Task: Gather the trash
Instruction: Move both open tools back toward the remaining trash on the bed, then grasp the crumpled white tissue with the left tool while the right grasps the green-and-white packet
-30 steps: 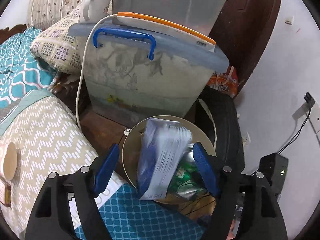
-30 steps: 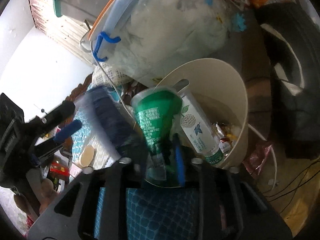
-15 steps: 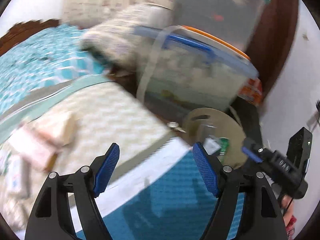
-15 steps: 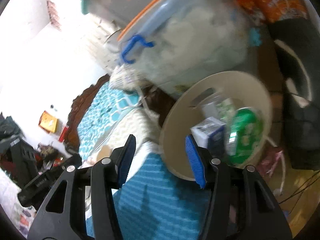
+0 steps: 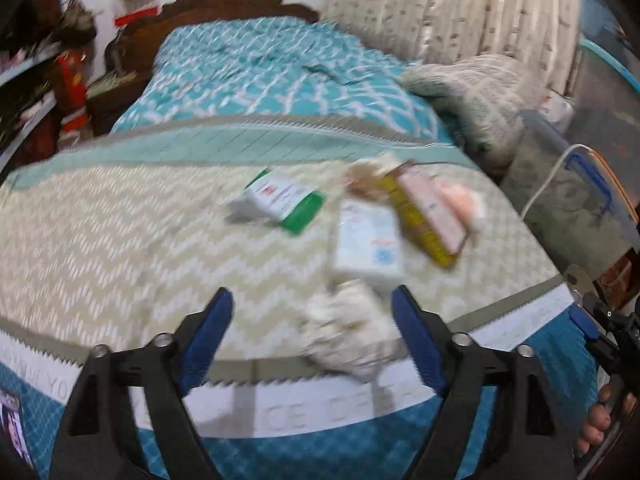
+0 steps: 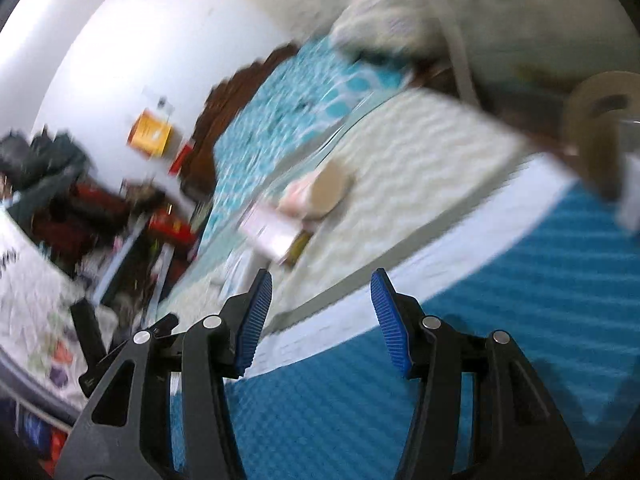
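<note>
Left tongs [image 5: 310, 334] are opening over the bed [image 5: 120, 240], gripping nothing; crumpled tissue [image 5: 348, 332] and cartons [image 5: 368, 240] are lying there. Right tongs [image 6: 316, 316] are standing half open, empty. Beige bin [image 6: 592, 136] is sitting at bedside, contents unreadable.

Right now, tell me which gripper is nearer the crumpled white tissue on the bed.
Left. The left gripper, jaws opening, has the crumpled tissue just ahead, between its fingers. The right gripper is off by the bed's edge; the tissue isn't visible there.
</note>
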Motion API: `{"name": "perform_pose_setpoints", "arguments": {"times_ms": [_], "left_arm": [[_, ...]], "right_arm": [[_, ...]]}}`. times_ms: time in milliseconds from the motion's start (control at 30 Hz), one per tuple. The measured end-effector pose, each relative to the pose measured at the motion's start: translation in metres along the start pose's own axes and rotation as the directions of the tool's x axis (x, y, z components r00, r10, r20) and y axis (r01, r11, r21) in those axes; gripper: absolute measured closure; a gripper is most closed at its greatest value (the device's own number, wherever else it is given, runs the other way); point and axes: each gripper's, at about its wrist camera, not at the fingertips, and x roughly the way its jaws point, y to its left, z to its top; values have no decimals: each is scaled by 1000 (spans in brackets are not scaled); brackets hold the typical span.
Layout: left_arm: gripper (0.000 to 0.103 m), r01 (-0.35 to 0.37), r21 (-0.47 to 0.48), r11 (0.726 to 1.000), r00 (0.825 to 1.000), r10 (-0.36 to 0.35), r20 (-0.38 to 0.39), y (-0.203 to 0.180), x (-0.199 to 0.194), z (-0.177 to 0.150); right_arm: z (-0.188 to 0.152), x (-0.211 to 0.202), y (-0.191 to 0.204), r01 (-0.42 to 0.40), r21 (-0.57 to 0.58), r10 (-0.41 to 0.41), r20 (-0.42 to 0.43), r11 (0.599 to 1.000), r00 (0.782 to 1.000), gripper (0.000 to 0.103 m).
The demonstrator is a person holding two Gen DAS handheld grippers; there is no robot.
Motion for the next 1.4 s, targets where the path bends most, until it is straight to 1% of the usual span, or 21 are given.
{"name": "perform_pose_setpoints", "arguments": {"times_ms": [133, 233, 267, 300, 333, 400, 500, 600, 667, 733, 800, 867, 900, 933, 1000, 1033, 1100, 1167, 1267, 1333, 1400], "left_arm": [[11, 26, 70, 997, 1000, -25, -19, -11, 16, -10], [13, 23, 119, 993, 998, -16, -55, -28, 41, -17], [18, 21, 116, 993, 998, -14, -62, -28, 47, -19], [38, 18, 116, 993, 997, -9, -73, -28, 52, -22], [46, 27, 109, 994, 995, -16, -103, -25, 58, -24], [50, 59, 79, 995, 995, -52, -84, -12, 52, -27], [51, 5, 37, 999, 999, -3, -50, 21, 39, -31], [50, -45, -75, 996, 998, 42, -50, 71, 31, -33], [50, -48, -142, 989, 998, 43, -37, 100, 26, -35], [50, -17, -201, 979, 1000, 14, -19, 116, 21, -36], [50, 15, -238, 971, 1000, -18, -9, 125, 20, -35], [50, 23, -251, 968, 1000, -24, -1, 127, 19, -35], [50, 27, -256, 966, 1000, -27, 3, 128, 19, -36], [50, 32, -265, 964, 999, -31, 6, 130, 18, -36], [50, 40, -292, 955, 999, -38, 12, 136, 15, -38], [49, 48, -307, 951, 999, -46, 14, 137, 14, -38], [49, 56, -320, 946, 998, -54, 16, 141, 11, -41], [49, 51, -320, 946, 999, -49, 17, 141, 10, -42], [49, 47, -320, 946, 999, -44, 17, 139, 9, -42], [49, 46, -316, 948, 999, -43, 15, 138, 8, -43], [49, 42, -291, 956, 999, -42, 7, 135, 8, -44]], "right_arm": [[-8, 48, 54, -27, -97, 17, -95, 995, 995, 48], [-3, 81, 100, -48, -197, 19, -146, 979, 989, 48], [-1, 91, 114, -52, -233, 15, -158, 971, 987, 47], [1, 108, 135, -60, -289, 7, -180, 955, 984, 46], [3, 118, 146, -67, -321, 3, -195, 945, 981, 44], [6, 146, 172, -81, -395, -16, -237, 915, 971, 39], [6, 199, 204, -98, -502, -72, -308, 860, 949, 36], [9, 255, 225, -62, -592, -171, -329, 804, 929, 36], [14, 288, 230, -41, -604, -218, -349, 796, 911, 36], [23, 322, 231, -1, -592, -269, -369, 806, 890, 36], [31, 347, 228, 29, -571, -303, -392, 820, 869, 36], [35, 367, 228, 68, -576, -350, -393, 814, 850, 36], [34, 376, 227, 74, -575, -367, -412, 815, 834, 36], [31, 382, 225, 68, -568, -372, -440, 820, 818, 39], [18, 386, 224, 7, -545, -342, -516, 838, 785, 56], [8, 383, 226, -21, -557, -337, -532, 830, 776, 61], [-10, 371, 234, -65, -610, -343, -527, 790, 777, 75], [-27, 354, 238, -110, -609, -322, -553, 785, 768, 85], [-59, 320, 243, -162, -637, -304, -556, 753, 773, 88], [-77, 296, 242, -193, -613, -268, -577, 766, 772, 89], [-90, 270, 237, -204, -595, -235, -576, 777, 783, 91]]}}
